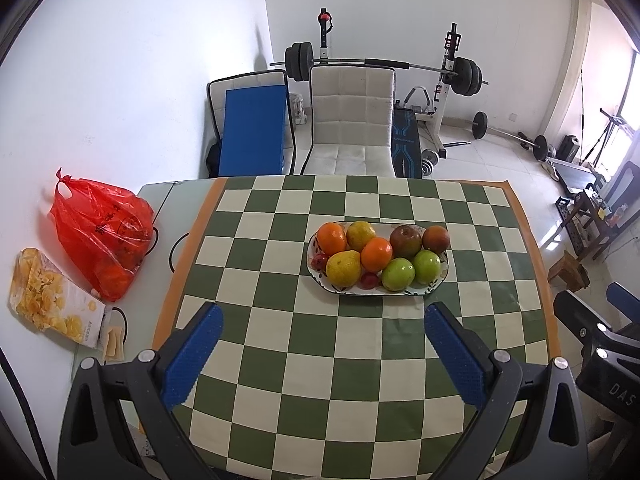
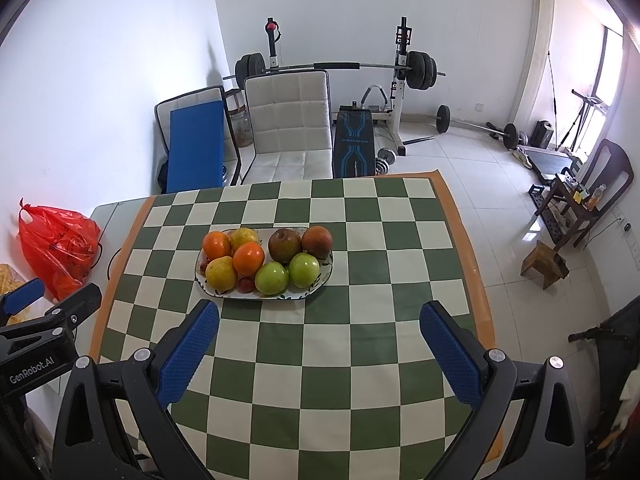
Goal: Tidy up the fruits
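Note:
A white patterned oval plate [image 1: 443,271] [image 2: 328,270] sits on the green-and-cream checkered cloth. It holds two oranges [image 1: 376,254] [image 2: 248,258], two yellow pears [image 1: 343,268] [image 2: 221,273], two green apples [image 1: 398,274] [image 2: 272,278], two dark red apples [image 1: 406,241] [image 2: 284,245] and small red fruits [image 1: 369,280]. My left gripper [image 1: 323,320] is open and empty, held above the cloth in front of the plate. My right gripper [image 2: 319,318] is open and empty, also in front of the plate.
A red plastic bag [image 1: 102,236] [image 2: 58,248] holding orange fruit and a snack box [image 1: 52,300] lie on the table's left side. A white chair [image 1: 350,120] stands behind the table, with a weight bench [image 2: 354,140] and barbell rack beyond.

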Available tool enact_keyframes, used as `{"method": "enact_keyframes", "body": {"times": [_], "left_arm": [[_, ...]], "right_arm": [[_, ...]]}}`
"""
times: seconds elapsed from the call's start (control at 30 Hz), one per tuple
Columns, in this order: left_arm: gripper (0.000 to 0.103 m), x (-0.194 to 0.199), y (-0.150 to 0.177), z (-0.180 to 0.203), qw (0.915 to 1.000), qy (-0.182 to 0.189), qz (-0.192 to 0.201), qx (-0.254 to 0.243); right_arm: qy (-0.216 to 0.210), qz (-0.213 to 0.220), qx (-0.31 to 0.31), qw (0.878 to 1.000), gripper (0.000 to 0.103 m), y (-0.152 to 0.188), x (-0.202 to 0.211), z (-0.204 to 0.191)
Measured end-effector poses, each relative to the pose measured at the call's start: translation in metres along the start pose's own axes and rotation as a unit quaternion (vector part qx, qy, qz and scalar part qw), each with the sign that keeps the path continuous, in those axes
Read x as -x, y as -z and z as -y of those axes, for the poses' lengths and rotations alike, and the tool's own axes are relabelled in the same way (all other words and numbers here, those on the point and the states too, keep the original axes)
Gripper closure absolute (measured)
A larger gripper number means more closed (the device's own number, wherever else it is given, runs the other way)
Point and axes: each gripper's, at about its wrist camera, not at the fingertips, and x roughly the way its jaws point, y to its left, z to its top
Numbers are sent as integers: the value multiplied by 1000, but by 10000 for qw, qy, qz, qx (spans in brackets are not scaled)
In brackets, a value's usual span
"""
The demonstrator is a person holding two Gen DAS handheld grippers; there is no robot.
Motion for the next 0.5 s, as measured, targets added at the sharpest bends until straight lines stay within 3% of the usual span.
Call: {"method": "enact_keyframes", "body": {"times": [0.5], "left_arm": [[0, 5, 3, 7, 10000, 15, 20, -47]], "right_arm": [[-47, 60, 1, 10000, 1, 1, 13, -4]]}}
